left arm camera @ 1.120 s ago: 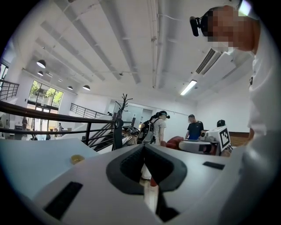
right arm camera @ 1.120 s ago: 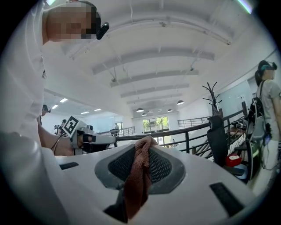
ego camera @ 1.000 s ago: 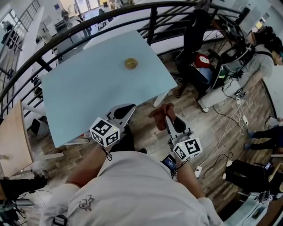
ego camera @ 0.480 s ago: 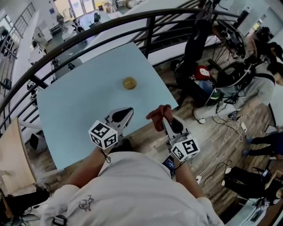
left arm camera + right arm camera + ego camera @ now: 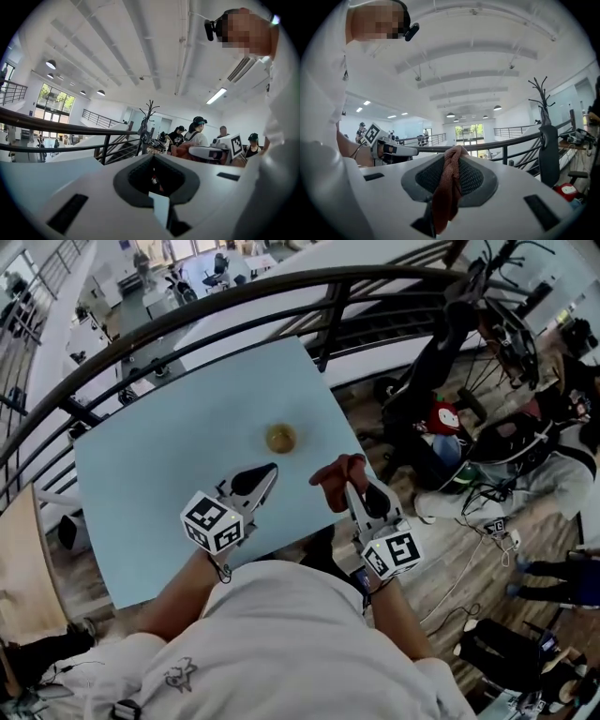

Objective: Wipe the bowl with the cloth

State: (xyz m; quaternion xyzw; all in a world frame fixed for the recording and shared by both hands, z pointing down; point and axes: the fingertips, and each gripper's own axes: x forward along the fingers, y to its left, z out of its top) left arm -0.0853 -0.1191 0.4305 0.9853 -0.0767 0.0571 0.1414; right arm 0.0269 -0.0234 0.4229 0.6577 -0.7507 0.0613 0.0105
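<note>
Wiping has not begun: the small round yellow-brown bowl (image 5: 279, 438) sits alone on the pale blue tabletop (image 5: 159, 456), just above the head view's centre. Lower right of it, the right gripper (image 5: 350, 493) pinches the bunched reddish-brown terry cloth (image 5: 335, 479), near the bowl but apart. The left gripper (image 5: 264, 474), lower left of the bowl, has its jaws pressed together on nothing. By my judgement, the whole wipe is left.

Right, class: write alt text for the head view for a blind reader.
From above, the right gripper grips a reddish-brown cloth and the left gripper is shut, empty; both reach over a pale blue table, toward a bowl.
</note>
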